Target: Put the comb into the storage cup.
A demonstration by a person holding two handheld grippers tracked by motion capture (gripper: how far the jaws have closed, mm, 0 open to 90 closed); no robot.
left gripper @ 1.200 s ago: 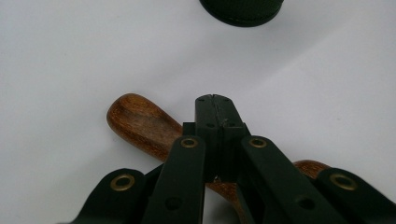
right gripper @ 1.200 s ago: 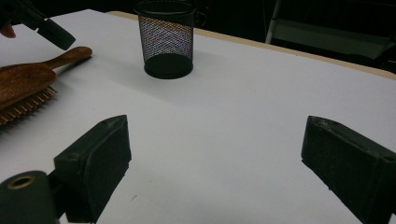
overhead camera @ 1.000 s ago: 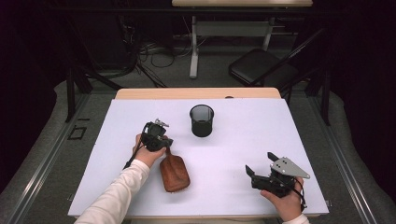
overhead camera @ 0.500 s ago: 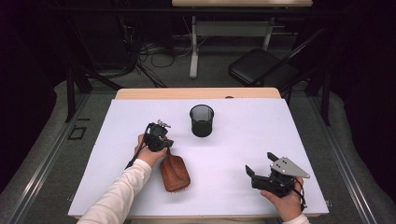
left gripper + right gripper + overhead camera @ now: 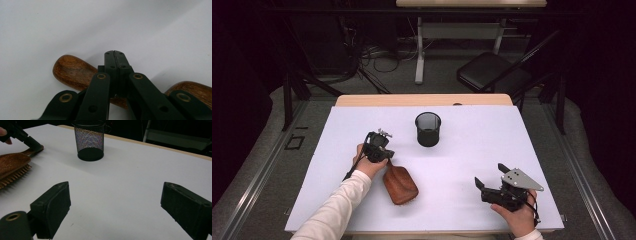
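Left hand-held gripper point(image 5: 381, 156) clamped on wooden brush point(image 5: 400, 183) handle, brush head toward person.

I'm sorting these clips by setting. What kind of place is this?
Probably a lab or recording room: a white-covered table, cables on the grey floor, a folding chair and dark surroundings.

Left gripper point(image 5: 379, 150): we hold it pointed down, jaws closed tight together.
Right gripper point(image 5: 491, 184): we hold it low and level, jaws spread wide, nothing between.
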